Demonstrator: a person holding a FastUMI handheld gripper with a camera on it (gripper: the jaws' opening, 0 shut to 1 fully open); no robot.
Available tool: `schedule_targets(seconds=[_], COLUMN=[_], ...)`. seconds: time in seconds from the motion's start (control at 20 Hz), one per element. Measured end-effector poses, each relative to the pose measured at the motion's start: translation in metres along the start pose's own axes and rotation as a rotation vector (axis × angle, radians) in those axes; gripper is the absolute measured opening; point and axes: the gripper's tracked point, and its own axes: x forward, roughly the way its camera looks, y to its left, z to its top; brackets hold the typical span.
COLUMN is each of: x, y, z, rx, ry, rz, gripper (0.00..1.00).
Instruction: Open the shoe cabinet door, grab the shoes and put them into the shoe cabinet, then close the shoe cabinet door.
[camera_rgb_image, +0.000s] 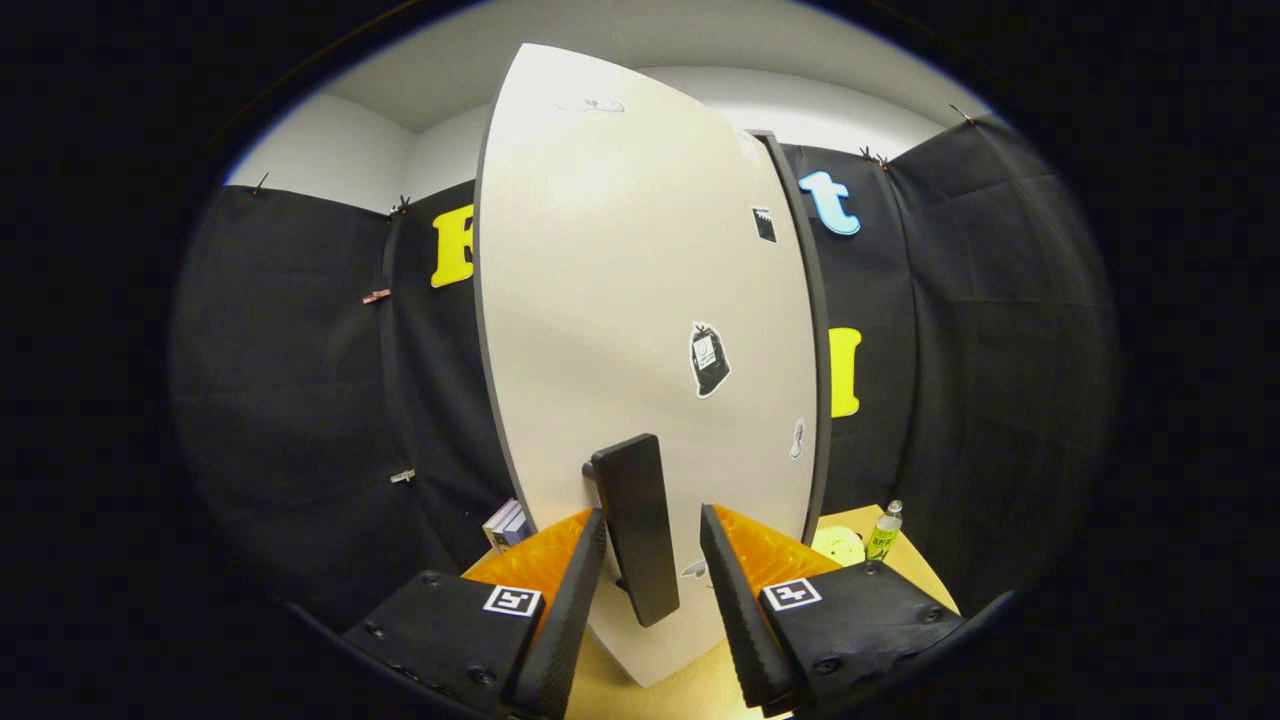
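The shoe cabinet door (640, 300) fills the space just ahead of the tongs (652, 545), its dark handle (636, 530) standing between the spread fingers, with a gap on the right side; contact on the left is hard to judge. The tongs are open, gripping nothing. The task appears to be at an early or a closing stage: which one cannot be told, since no shoes are visible here. The handle's long axis runs upright, tilted slightly. Beyond the right finger, a bottle (884, 532) stands on the tabletop (920, 570).
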Motion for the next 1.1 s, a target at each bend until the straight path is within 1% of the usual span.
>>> schedule_targets(seconds=[0.1, 0.15, 0.2, 0.4, 1.1], x=[0.009, 0.012, 0.013, 0.015, -0.002], y=[0.014, 0.022, 0.024, 0.037, 0.032], z=[0.0, 0.0, 0.002, 0.004, 0.011], rx=[0.009, 0.007, -0.005, -0.012, -0.049], ry=[-0.004, -0.003, -0.003, -0.012, -0.029], rz=[0.017, 0.029, 0.025, 0.034, -0.008], gripper=[0.66, 0.69, 0.7, 0.68, 0.67])
